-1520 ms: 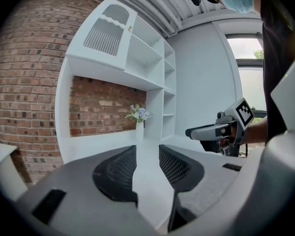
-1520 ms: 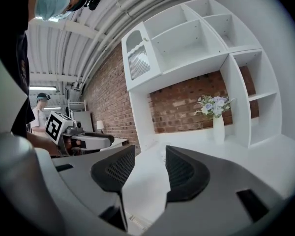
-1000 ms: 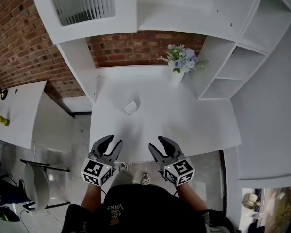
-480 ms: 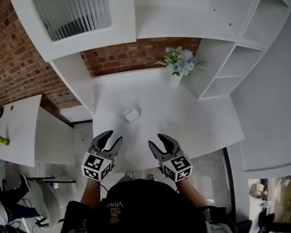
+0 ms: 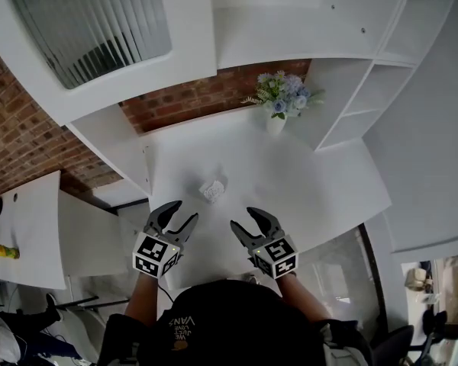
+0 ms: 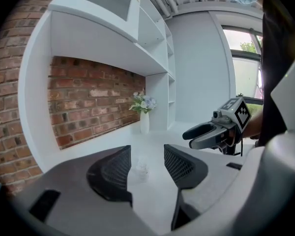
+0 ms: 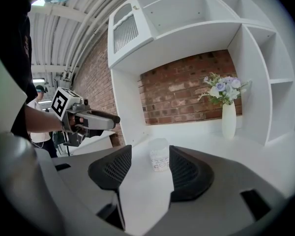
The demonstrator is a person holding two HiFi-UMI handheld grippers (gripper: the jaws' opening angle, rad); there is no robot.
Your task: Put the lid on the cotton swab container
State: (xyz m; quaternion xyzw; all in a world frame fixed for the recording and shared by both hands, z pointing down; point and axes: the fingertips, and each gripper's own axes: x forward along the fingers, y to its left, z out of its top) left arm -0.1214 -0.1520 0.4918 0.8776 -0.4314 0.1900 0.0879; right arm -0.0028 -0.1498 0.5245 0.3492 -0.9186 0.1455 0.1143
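Observation:
The cotton swab container [image 5: 212, 191] is a small clear tub with a printed label, standing on the white table [image 5: 313, 174] a little ahead of both grippers. I cannot make out a separate lid. My left gripper [image 5: 182, 212] is just short of it on the near left, my right gripper [image 5: 244, 219] on the near right. Both have just been opening their jaws and hold nothing. In the left gripper view the tub [image 6: 140, 168] shows far off beyond the gripper [image 6: 147, 149]. In the right gripper view it [image 7: 160, 156] stands beyond the gripper [image 7: 150, 150].
A white vase of blue and white flowers [image 5: 278, 101] stands at the back of the table against the brick wall [image 5: 198, 97]. White shelving [image 5: 359, 105] borders the table on the right and a white panel [image 5: 114, 147] on the left. Cabinets hang overhead.
Both grippers have moved forward from the table's near edge toward the container, and their jaws stand wider. The container has not moved on the table.

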